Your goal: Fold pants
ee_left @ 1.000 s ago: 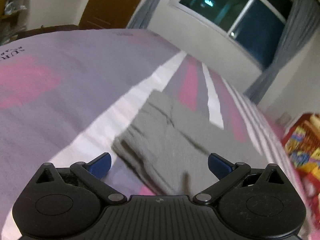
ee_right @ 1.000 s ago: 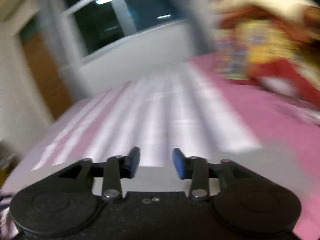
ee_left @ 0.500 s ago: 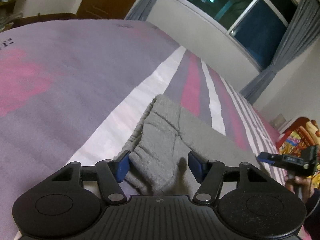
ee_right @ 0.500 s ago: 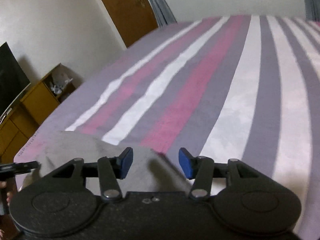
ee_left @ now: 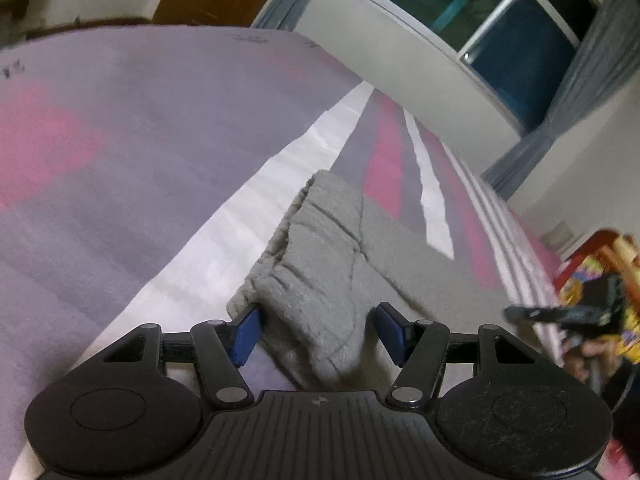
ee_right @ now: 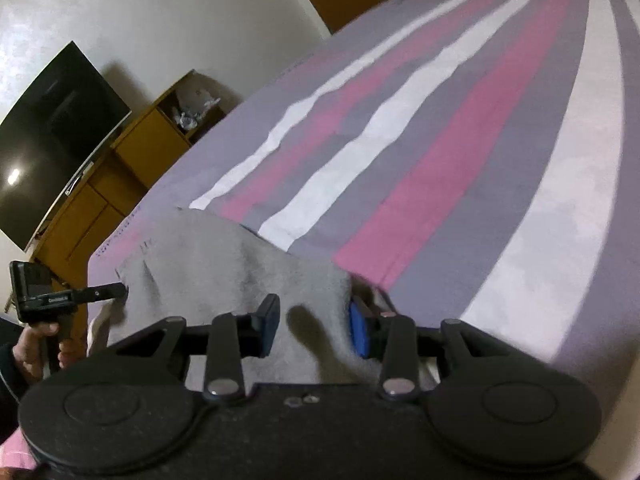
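The grey pants (ee_left: 320, 264) are laid on a bed covered by a striped bedspread (ee_left: 120, 184) of purple, pink and white bands. In the left wrist view the gathered waistband end is seen nearest, with the cloth running away to the far right across a white stripe and a purple one.

The left hand-held gripper (ee_left: 316, 334) is held with its jaws apart, and the near waistband corner is straddled by the blue pads (ee_left: 246, 334); the cloth lies between them, but no pinch is made. The left edge of the pants is rumpled and slightly lifted beside the left pad.

In the right wrist view the right hand-held gripper (ee_right: 314, 330) is likewise spread, with a grey edge of the pants (ee_right: 224, 264) lying between its pads (ee_right: 357, 332). The right pad sits just at the cloth's right edge, where the bedspread (ee_right: 460, 168) begins. The left hand-held gripper (ee_right: 60, 300) is seen at the far left, its tip touching the opposite edge of the cloth.

Wide open bedspread is left beyond the pants toward the far side. A wooden cabinet (ee_right: 120, 184) and a dark television (ee_right: 52, 132) stand past the bed's left edge, and a window (ee_left: 500, 20) is seen beyond it.
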The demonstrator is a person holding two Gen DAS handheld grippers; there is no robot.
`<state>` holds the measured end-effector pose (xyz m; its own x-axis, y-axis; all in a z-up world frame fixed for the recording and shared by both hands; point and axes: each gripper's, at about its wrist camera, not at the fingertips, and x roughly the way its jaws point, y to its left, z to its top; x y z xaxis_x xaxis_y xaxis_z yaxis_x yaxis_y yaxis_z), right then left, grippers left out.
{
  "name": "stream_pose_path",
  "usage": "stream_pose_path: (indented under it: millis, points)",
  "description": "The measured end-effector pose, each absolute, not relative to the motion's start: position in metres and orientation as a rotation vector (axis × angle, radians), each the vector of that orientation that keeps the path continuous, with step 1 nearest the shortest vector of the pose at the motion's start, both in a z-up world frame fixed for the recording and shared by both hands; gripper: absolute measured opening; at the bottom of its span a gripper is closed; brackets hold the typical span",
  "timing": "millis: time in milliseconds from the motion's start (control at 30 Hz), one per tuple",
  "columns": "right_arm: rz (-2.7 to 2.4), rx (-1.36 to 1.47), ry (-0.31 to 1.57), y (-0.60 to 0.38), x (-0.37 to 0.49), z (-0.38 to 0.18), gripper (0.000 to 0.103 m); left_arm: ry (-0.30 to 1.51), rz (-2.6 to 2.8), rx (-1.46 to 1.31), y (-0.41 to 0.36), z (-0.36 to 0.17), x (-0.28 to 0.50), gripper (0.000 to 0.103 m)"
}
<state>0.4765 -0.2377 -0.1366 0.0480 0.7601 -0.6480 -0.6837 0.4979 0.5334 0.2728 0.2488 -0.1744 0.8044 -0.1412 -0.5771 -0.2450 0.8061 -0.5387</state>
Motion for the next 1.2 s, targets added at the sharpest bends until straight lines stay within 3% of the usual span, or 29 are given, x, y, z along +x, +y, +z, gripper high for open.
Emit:
stream_pose_path:
  millis: [67,133,167,200,300,367,400,433,467,533,667,733,833,967,1033,1067,1133,1200]
  points:
    - [1.080,0.087,1.079,-0.232,0.483,-0.145,0.041,0.643,0.060,-0.658,0.252,-0.180,0.275,0.041]
    - [1.059,0.045,1.049,-0.228,0.480,-0.145,0.030,0.623,0.042,-0.673,0.253,-0.181,0.273,0.034]
    - [1.054,0.008,1.018,-0.227,0.475,-0.140,0.023,0.610,0.041,-0.651,0.251,-0.177,0.271,0.033]
    - [1.040,-0.003,0.973,-0.229,0.469,-0.132,0.008,0.593,0.038,-0.626,0.249,-0.172,0.269,0.032]
    - [0.985,0.068,0.875,-0.246,0.465,-0.112,0.004,0.602,0.063,-0.576,0.243,-0.173,0.270,0.032]
    - [0.903,-0.003,0.912,-0.241,0.468,-0.128,0.004,0.619,0.072,-0.579,0.242,-0.186,0.273,0.033]
    - [0.884,-0.033,0.966,-0.237,0.469,-0.141,0.004,0.616,0.074,-0.601,0.244,-0.187,0.273,0.035]
    - [0.871,-0.037,0.960,-0.235,0.466,-0.145,0.005,0.624,0.078,-0.602,0.246,-0.184,0.272,0.044]
    - [0.847,-0.028,0.947,-0.236,0.464,-0.142,0.006,0.632,0.090,-0.583,0.246,-0.180,0.268,0.062]
    - [0.788,-0.007,0.897,-0.242,0.456,-0.130,0.023,0.644,0.143,-0.536,0.247,-0.172,0.257,0.082]
    - [0.725,0.011,0.754,-0.279,0.419,-0.101,0.024,0.556,0.217,-0.406,0.245,-0.137,0.232,0.083]
    - [0.717,-0.010,0.686,-0.288,0.395,-0.092,0.037,0.524,0.146,-0.338,0.227,-0.118,0.249,0.083]
    - [0.753,0.001,0.663,-0.266,0.375,-0.092,0.052,0.551,-0.017,-0.257,0.178,-0.105,0.302,0.095]
    - [0.844,0.035,0.725,-0.216,0.364,-0.104,0.053,0.691,-0.119,-0.232,0.132,-0.134,0.368,0.096]
    - [0.839,-0.050,0.759,-0.196,0.365,-0.116,0.061,0.767,-0.063,-0.167,0.130,-0.160,0.387,0.096]
    - [0.805,-0.125,0.770,-0.191,0.366,-0.124,0.062,0.752,-0.074,-0.174,0.133,-0.162,0.384,0.096]
    - [0.781,-0.116,0.780,-0.212,0.374,-0.130,0.048,0.730,-0.070,-0.172,0.138,-0.155,0.372,0.096]
    - [0.699,-0.048,0.773,-0.254,0.379,-0.121,0.050,0.714,-0.082,-0.165,0.143,-0.154,0.358,0.096]
